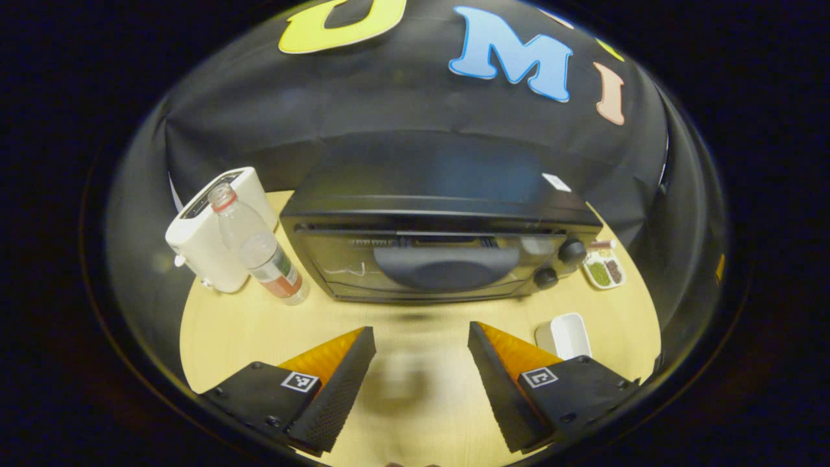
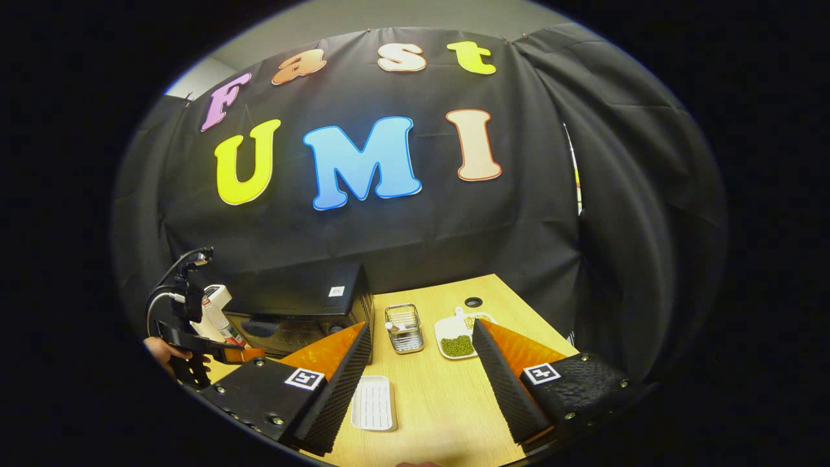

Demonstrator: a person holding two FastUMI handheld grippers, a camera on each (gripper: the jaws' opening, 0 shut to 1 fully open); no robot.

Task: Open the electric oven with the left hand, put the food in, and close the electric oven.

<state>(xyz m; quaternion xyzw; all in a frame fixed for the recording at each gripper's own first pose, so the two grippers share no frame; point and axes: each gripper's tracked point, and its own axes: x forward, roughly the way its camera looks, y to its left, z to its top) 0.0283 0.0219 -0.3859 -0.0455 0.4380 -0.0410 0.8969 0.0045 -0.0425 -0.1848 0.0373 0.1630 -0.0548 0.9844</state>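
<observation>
The left gripper [image 1: 421, 383] hangs wide open and empty above the bare counter [image 1: 259, 324], with the electric oven [image 1: 441, 253] straight ahead, its door closed, well apart from the fingertips. The right gripper [image 2: 418, 383] is likewise open and empty, the oven off to its left. A white toaster [image 1: 211, 243] stands left of the oven, a plastic bottle [image 1: 259, 253] just beside it. A white tray [image 2: 374, 403] lies between the right gripper's fingers; a dish of green beans [image 2: 457, 340] sits farther back.
</observation>
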